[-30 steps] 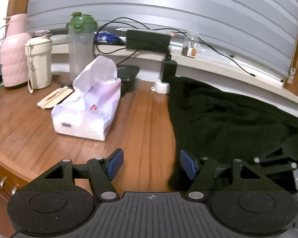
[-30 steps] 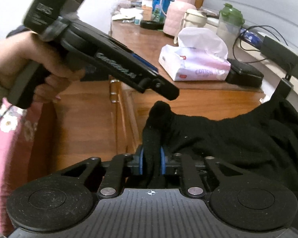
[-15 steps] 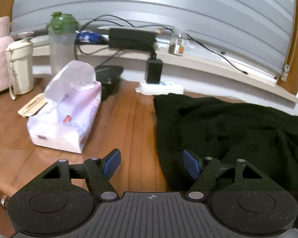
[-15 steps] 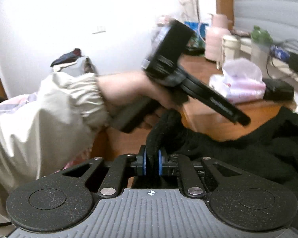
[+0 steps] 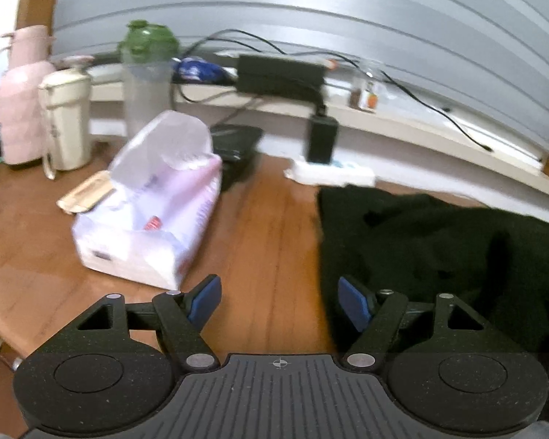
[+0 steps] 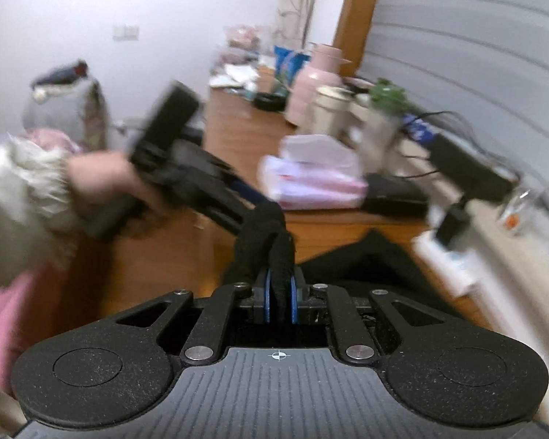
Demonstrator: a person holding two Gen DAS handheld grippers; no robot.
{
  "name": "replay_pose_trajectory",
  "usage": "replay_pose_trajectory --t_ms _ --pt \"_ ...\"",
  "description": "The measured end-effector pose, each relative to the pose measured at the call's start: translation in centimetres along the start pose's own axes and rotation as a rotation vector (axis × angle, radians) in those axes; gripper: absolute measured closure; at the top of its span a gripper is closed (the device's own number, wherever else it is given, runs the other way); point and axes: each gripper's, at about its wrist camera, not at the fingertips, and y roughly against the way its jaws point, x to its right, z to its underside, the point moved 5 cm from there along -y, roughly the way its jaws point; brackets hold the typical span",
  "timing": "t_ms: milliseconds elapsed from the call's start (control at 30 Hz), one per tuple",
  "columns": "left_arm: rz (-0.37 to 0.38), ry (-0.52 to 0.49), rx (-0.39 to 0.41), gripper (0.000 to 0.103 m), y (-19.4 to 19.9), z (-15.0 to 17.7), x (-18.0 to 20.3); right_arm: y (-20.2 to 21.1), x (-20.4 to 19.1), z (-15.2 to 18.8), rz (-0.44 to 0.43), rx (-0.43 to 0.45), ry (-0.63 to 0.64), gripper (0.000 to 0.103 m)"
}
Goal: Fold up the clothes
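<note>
A black garment (image 5: 439, 248) lies spread on the right half of the wooden desk (image 5: 260, 226). My left gripper (image 5: 280, 301) is open and empty, low over the desk at the garment's left edge, its right pad (image 5: 353, 303) over the cloth. My right gripper (image 6: 280, 300) is shut on a bunched fold of the black garment (image 6: 271, 234), held up above the desk. The rest of the cloth (image 6: 366, 259) trails down to the right. The left gripper's body (image 6: 186, 175) and the hand holding it show blurred in the right wrist view.
A tissue pack (image 5: 153, 219) lies left of the garment. Behind it stand a pink flask (image 5: 22, 109), a cream flask (image 5: 66, 117) and a green-lidded bottle (image 5: 146, 73). A black case (image 5: 238, 146), a power strip (image 5: 329, 175) and cables sit at the back.
My right gripper has lifted the bunched fold and swung right along the desk. My left gripper has shifted slightly left and forward, staying open. Both views are motion-blurred.
</note>
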Motion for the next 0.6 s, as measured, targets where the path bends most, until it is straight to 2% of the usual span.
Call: replay_pose_trajectory --t_ms 133,233,367,467,600 --pt "0.001 0.034 0.052 0.028 1.0 -0.8 -0.2 -1.4 2.8 -0.3 0.09 -0.024 0.121 0.092" --pt "0.017 0.036 0.076 0.028 1.6 -1.1 0.2 -3.3 4.5 -0.7 0.204 -0.036 0.242 0.093" --pt "0.048 0.014 0.096 0.027 2.0 -1.5 1.4 -6.7 7.2 -1.5 0.274 -0.046 0.344 0.093" --pt "0.085 0.01 0.105 0.027 2.1 -1.4 2.4 -9.6 9.3 -1.5 0.256 -0.037 0.299 0.092" --pt "0.134 -0.002 0.1 0.031 1.7 -0.8 4.0 -12.8 11.4 0.4 0.242 -0.101 0.173 0.087"
